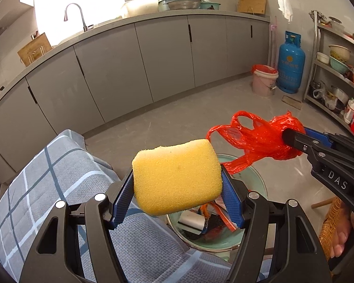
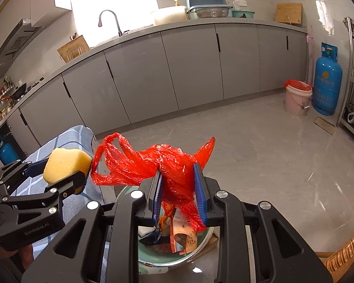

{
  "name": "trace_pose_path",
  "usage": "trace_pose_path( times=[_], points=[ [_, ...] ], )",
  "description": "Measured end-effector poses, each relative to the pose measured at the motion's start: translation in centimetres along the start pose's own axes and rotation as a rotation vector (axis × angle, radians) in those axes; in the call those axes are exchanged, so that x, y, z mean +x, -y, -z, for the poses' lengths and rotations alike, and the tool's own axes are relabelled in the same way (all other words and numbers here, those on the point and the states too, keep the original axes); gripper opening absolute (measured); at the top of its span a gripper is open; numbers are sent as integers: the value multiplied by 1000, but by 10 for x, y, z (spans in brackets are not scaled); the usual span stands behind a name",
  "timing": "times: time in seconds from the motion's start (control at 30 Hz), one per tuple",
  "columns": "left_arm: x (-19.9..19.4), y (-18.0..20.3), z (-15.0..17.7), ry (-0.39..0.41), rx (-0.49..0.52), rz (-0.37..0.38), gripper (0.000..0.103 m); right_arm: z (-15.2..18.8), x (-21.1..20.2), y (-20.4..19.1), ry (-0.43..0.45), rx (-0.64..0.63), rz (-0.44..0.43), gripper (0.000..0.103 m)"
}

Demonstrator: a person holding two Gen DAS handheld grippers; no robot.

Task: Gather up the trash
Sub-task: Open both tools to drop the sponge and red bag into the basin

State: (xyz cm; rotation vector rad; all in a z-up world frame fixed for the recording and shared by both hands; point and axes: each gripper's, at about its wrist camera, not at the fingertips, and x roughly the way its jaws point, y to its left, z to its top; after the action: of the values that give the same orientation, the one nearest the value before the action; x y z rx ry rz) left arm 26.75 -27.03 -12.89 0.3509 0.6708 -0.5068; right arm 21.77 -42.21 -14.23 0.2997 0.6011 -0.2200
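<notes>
Your left claw point(image 1: 177, 184) is clamped on a yellow sponge point(image 1: 177, 176). The blue pads point(image 1: 232, 200) stand wide apart, one on each short side of the sponge, and both press into the foam. The sponge fills the gap and sticks out past the tips. From the right wrist camera you see the same grip from the side: the sponge point(image 2: 65, 162) sits between the black fingers of the left claw point(image 2: 66, 176), over the edge of the checked cloth point(image 2: 66, 139).

Your right claw point(image 2: 179, 188) is clamped on a red plastic bag point(image 2: 158, 165). Its pads point(image 2: 199, 193) stand much closer together than the left ones, and the crumpled plastic is bunched between them. Loose plastic spills out ahead of the tips and to their left, with a handle loop point(image 2: 106, 148) reaching almost to the sponge. A twisted tail of bag hangs down between the pads. In the left wrist view the right claw point(image 1: 292, 141) comes in from the right, its tips buried in the bag point(image 1: 259, 139), which hangs just beyond the sponge and to its right.

Below both claws sits a green basin point(image 2: 200, 247) with wrappers and scraps point(image 2: 184, 233) in it. It lies directly under the right claw's pads, and under and just behind the left claw's right pad. The checked cloth lies under the left claw, on its left side.
</notes>
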Motion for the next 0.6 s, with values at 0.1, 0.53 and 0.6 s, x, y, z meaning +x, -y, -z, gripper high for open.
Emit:
trace_pose_path(
  times=[0.1,0.53,0.6],
  points=[
    [1,0,1,0,1,2,68,-1,1,-2,4,-1,-1,26],
    [11,6,1,-15,14,17,68,-8,14,-2,-13,-13,3,27],
    [12,6,1,-18,13,15,68,-9,17,-3,-15,-17,5,27]
  ],
)
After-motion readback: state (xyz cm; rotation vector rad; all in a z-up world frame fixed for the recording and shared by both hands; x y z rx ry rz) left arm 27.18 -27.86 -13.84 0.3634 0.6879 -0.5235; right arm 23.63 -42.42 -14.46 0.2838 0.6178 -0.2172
